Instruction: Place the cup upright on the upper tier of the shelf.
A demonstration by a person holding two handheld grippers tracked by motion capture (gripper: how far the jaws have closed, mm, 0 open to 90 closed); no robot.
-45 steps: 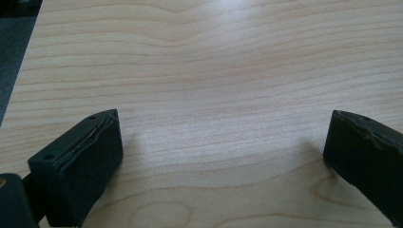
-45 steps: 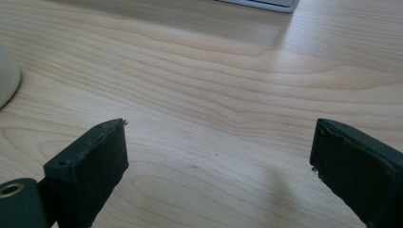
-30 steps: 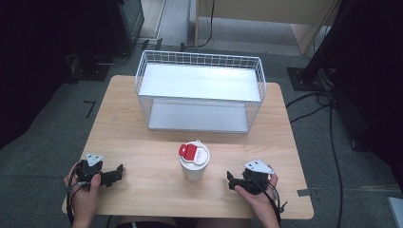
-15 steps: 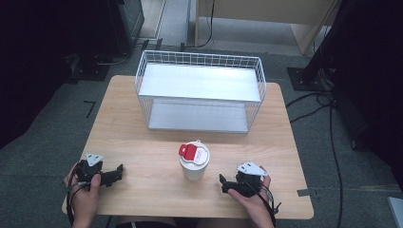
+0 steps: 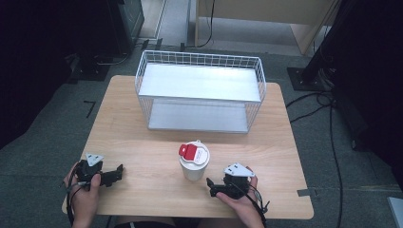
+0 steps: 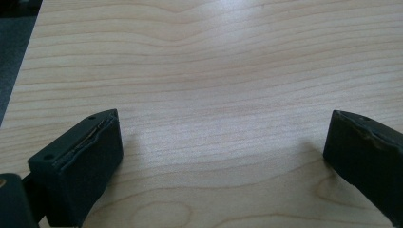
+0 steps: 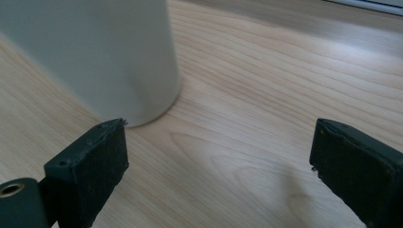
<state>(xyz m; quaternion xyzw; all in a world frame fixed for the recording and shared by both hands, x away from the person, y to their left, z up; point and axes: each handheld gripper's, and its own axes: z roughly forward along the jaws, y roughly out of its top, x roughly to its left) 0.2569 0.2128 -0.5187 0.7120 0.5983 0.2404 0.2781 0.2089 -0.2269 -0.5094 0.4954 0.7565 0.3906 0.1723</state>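
Nearer the white cup [image 5: 194, 166] than before, right gripper [image 5: 215, 187] wide-jawed; high view alone shows its red-tabbed lid. Left gripper [image 5: 116, 173] wide-jawed.

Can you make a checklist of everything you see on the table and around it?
Surface: wooden table, bare wood.
Job's things: white cup with red-tabbed lid, upright near the front edge.
Clutter: white wire basket at the back.
Grippers: left gripper open over bare wood; right gripper open, close beside the cup, apart from it.
Cables: black cables on the floor at right.
Surroundings: grey floor, dark stands.
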